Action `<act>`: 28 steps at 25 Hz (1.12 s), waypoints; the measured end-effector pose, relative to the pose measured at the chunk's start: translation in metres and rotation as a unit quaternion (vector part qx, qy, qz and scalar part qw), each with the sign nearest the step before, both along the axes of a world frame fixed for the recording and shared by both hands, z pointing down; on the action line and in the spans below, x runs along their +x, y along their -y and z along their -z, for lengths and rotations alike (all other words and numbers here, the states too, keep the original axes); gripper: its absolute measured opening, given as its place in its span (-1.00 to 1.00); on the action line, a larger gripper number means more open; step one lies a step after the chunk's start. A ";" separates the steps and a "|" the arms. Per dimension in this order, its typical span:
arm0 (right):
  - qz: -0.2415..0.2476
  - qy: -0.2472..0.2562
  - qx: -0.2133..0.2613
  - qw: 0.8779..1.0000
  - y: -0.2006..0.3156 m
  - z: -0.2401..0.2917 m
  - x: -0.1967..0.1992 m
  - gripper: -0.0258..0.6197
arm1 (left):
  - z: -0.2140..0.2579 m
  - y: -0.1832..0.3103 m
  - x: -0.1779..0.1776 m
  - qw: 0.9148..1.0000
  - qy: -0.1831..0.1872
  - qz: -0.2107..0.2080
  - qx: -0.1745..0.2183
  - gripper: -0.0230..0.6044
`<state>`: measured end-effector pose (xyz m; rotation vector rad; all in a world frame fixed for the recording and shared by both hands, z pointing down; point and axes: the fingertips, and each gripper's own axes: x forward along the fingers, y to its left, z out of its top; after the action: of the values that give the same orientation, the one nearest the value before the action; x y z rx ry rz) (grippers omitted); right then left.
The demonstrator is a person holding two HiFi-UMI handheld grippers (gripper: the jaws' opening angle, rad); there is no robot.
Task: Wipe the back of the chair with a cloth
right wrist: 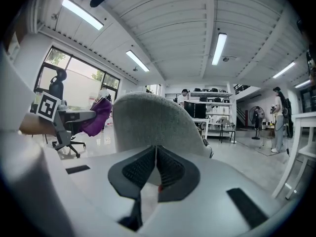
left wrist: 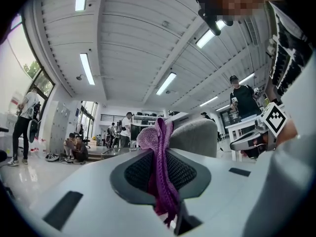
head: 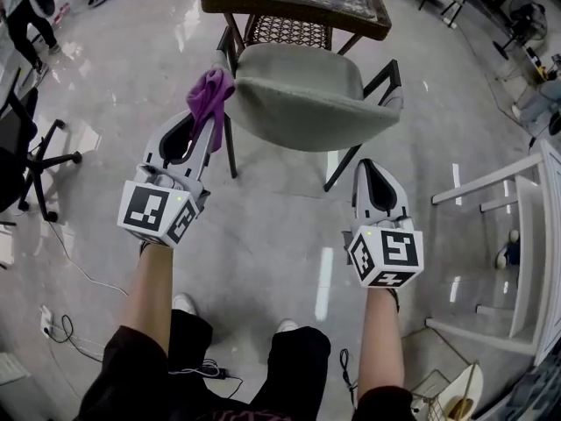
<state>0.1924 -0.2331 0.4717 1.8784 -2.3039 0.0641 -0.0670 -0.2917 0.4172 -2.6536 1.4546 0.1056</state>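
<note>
At left centre of the head view, pinches a purple cloth (head: 211, 93) in the left gripper (head: 209, 121), jaws drawn in on it and parted only by the thickness of the fabric. In the left gripper view, shows the cloth bunched into a knob above the tips and trailing down as a twisted strand between the dark ribbed pads (left wrist: 138, 171). Holds that bundle just beside the left end of the chair back (head: 302, 95), in the upper middle of the frame (cannot tell whether fabric and upholstery actually touch). Down and to the right, near the back's right end, presses the right gripper (head: 372, 167) jaws together, pad against pad, on nothing. Faces the back's rounded shell squarely in the right gripper view. As for the chair back itself: pale grey, softly curved, textile-covered, on thin black legs (head: 230, 147), tucked against a dark-framed table (head: 298, 11) at the top edge, over a glossy pale floor (head: 263, 244).
</note>
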 end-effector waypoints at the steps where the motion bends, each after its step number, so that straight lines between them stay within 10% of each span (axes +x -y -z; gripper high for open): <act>1: 0.000 0.000 0.001 1.000 0.000 -0.004 0.002 -0.83 | -0.003 0.001 0.006 1.000 -0.003 -0.002 0.000 -0.68; 13: -0.025 0.003 0.002 1.000 -0.023 -0.036 0.049 -0.83 | 0.004 -0.037 0.135 0.993 -0.023 -0.108 0.035 -0.68; 22: -0.057 -0.008 -0.011 0.998 -0.045 -0.063 0.088 -0.83 | -0.032 -0.075 0.259 0.966 0.023 -0.258 0.008 -0.67; 25: -0.057 -0.014 -0.012 0.998 -0.045 -0.072 0.091 -0.83 | -0.029 -0.099 0.270 0.950 0.008 -0.311 0.040 -0.67; 28: -0.051 -0.015 -0.007 0.999 -0.036 -0.080 0.081 -0.83 | -0.036 -0.103 0.233 0.955 -0.013 -0.295 0.029 -0.67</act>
<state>0.2735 -0.1975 0.5515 1.9754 -2.1832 0.0639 0.1661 -0.1889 0.4530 -2.9457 0.6022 0.2265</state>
